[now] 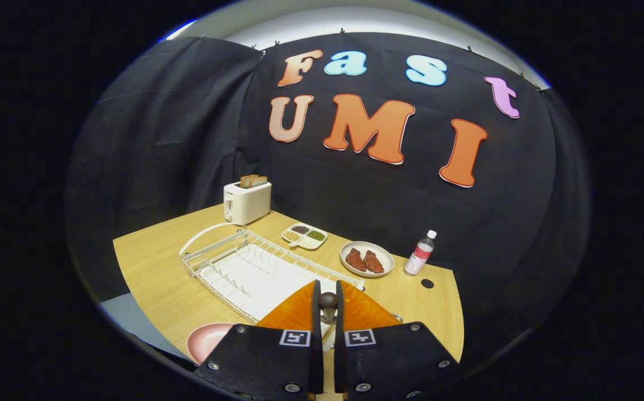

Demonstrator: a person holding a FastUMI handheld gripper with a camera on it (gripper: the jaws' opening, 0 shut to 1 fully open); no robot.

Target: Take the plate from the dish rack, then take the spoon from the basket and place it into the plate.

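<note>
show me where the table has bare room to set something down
Bare wood lies left of the dish rack, between it and the table edge, and past the water bottle. It is crowded between the toaster, condiment tray and meat plate. The tongs grip a spoon.

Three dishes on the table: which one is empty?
The pink round plate, just left of the gripper whose fingers are closed on a dark-knobbed spoon handle. The white bowl holds meat; the divided tray holds seasonings.
</note>
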